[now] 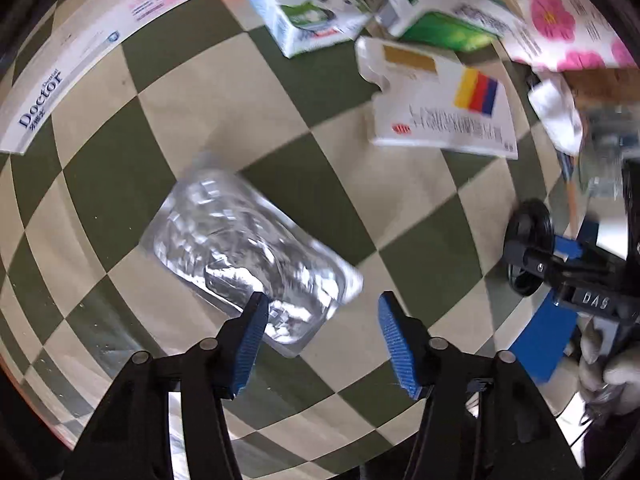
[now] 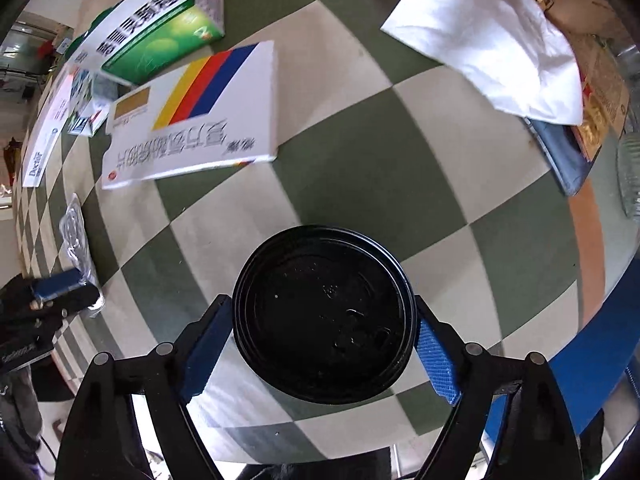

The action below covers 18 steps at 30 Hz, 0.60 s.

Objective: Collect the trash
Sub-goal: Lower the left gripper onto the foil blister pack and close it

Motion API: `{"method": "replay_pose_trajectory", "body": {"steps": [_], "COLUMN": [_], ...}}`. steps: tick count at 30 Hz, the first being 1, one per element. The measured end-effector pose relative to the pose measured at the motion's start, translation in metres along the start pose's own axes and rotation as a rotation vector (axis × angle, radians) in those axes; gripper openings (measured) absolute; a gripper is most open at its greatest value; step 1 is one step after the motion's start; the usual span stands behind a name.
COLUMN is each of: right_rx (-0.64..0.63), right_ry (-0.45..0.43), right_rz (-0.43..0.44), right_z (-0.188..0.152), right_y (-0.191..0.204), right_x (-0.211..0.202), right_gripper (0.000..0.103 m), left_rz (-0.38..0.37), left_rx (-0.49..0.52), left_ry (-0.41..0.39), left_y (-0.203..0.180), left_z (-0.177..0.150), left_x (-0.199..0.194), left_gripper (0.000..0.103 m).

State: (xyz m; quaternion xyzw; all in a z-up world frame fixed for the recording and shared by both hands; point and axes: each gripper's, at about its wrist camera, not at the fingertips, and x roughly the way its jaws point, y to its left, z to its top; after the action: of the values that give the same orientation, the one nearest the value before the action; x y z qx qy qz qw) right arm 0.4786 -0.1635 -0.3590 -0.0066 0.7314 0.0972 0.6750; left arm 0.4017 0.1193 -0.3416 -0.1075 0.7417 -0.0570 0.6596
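left wrist view: the left gripper (image 1: 322, 304) hangs over a green and cream checked cloth (image 1: 328, 216), its blue pads spread wide with nothing between them. the left pad's tip overlaps the near corner of a clear, crinkled blister pack (image 1: 244, 256) lying flat on the cloth; contact cannot be told. beyond lie a white box with yellow, red and blue stripes (image 1: 444, 108), a milk carton (image 1: 308, 4), a green box (image 1: 444, 28), a long toothpaste box (image 1: 80, 64) and a pink flowered pack (image 1: 560, 20).

right wrist view: the right gripper (image 2: 324, 328) pinches a black cup lid (image 2: 324, 316) by its rim, a pad on each side, above the cloth. a white tissue (image 2: 492, 40) lies far right, partly over a grey-blue item (image 2: 560, 148). the striped box sits far left of centre.
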Motion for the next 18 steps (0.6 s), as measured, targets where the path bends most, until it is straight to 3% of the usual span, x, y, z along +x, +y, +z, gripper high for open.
{"method": "replay_pose_trajectory", "body": {"steps": [1,4,10,12,14,18], "right_rx": [-0.009,-0.013,0.068,0.102,0.130,0.181], "right_ry": [0.009,0.013,-0.010,-0.021,-0.031,-0.067], "right_rz": [0.000,-0.021,-0.007,-0.002,-0.001,-0.038], "right_z": [-0.001,-0.003,-0.004,-0.004,0.001,0.004], "right_y": [0.003,0.011,0.009,0.011,0.007,0.004], "right_x": [0.001,0.004,0.005,0.005,0.004,0.005], "right_gripper": [0.090,0.091,0.094,0.096,0.099,0.100], "left_rz": [0.054,0.061,-0.066,-0.072,-0.048,0.049], "left_rx": [0.020,-0.025,-0.406,-0.506,-0.591,-0.648], "left_ry": [0.010,0.002,-0.076,-0.083,-0.102,-0.116], "left_y": [-0.003,0.000,0.044,0.056,0.061,0.058], "left_z": [0.000,0.003,0.002,-0.001,-0.003,0.005], "left_x": [0.001,-0.003,-0.020,-0.021,-0.023,-0.026], "left_gripper": [0.054,0.055,0.055,0.055,0.055,0.056]}}
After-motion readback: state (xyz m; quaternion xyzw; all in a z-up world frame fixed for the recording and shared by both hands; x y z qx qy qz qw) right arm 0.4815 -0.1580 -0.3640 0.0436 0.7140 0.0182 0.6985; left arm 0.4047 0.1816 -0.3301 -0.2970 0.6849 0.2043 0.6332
